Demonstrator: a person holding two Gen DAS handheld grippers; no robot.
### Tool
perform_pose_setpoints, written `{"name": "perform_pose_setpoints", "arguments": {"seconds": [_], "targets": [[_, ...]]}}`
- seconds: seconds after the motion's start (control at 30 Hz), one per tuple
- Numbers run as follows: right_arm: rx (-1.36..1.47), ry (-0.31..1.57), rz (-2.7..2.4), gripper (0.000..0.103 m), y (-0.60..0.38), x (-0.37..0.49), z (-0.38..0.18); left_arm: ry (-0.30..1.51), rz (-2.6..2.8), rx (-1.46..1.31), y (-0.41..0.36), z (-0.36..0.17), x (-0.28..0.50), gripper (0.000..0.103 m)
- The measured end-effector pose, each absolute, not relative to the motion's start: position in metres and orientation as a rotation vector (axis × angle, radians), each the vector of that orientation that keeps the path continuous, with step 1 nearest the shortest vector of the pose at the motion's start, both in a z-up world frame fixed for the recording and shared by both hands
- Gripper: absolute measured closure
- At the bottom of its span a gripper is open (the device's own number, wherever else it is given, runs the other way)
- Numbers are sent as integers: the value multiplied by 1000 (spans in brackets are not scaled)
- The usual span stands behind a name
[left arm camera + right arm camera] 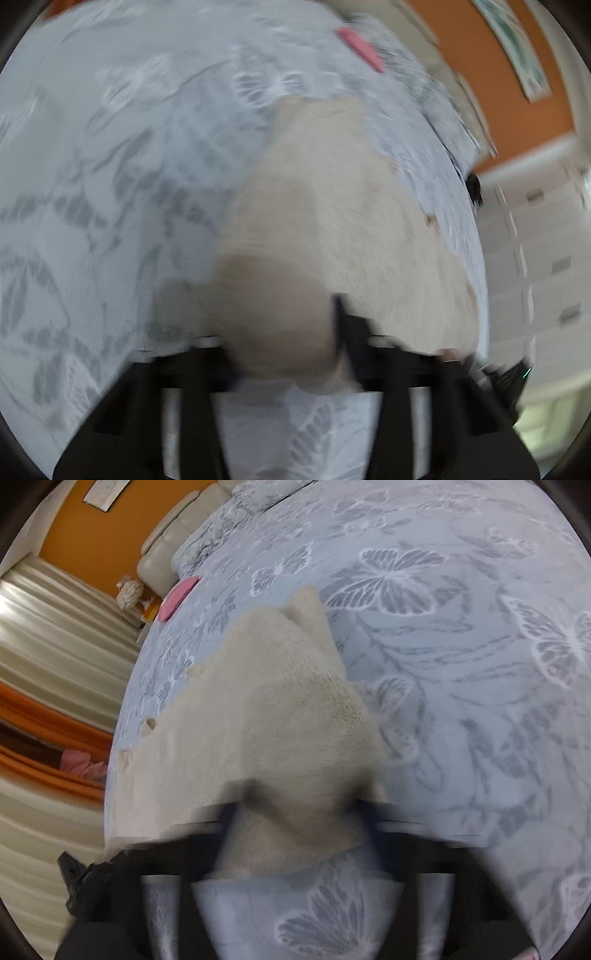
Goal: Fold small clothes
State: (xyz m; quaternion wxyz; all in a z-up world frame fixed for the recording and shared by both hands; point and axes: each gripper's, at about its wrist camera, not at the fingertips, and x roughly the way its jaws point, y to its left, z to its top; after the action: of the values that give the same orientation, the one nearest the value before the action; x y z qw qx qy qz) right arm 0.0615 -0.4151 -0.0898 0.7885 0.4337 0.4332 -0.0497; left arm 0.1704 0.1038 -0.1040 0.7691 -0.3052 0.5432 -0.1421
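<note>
A small cream knitted garment (332, 206) lies on a pale blue bedspread with grey butterflies (110, 166). My left gripper (284, 332) is shut on a near edge of the garment, which bunches between the black fingers. In the right wrist view the same garment (266, 716) stretches away from me, and my right gripper (295, 812) is shut on another near edge, lifting a fold of it. Both views are blurred by motion. Small buttons or tabs show along the garment's left edge (149, 723).
A pink flat object (360, 48) lies further up the bed; it also shows in the right wrist view (177, 598). The bed's edge runs beside an orange wall (509, 92), cream curtains (55, 635) and a cream headboard (173, 542).
</note>
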Motion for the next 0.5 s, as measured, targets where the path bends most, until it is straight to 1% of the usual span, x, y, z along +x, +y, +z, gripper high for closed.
{"name": "perform_pose_setpoints", "arguments": {"seconds": [0.07,0.17,0.23,0.27,0.3,0.33,0.37,0.4,0.43,0.47,0.5], "targets": [[989,914,-102,92,-421,58,-86,1192,-285,-702,109,-99,170,80],[895,865,-86,95,-422,49,-46,1156,-301,-680,109,-60,158,82],[812,861,-86,96,-423,39,-27,1170,-294,-665,108,-50,152,82],[777,880,-102,96,-424,34,-28,1201,-269,-655,107,-54,148,81],[741,928,-121,96,-426,32,-40,1223,-251,-647,106,-60,149,81],[731,975,-121,95,-426,31,-55,1263,-217,-631,106,-75,150,81],[738,1059,-105,95,-426,34,-82,1306,-180,-613,105,-93,152,80],[754,1073,-92,95,-425,31,-96,1322,-162,-636,106,-113,150,79],[759,1050,-92,93,-426,28,-93,1293,-159,-692,110,-112,146,76],[751,1030,-92,85,-427,26,-85,1274,-152,-731,114,-106,145,73],[721,999,-121,80,-428,22,-69,1265,-138,-715,115,-96,145,72]]}}
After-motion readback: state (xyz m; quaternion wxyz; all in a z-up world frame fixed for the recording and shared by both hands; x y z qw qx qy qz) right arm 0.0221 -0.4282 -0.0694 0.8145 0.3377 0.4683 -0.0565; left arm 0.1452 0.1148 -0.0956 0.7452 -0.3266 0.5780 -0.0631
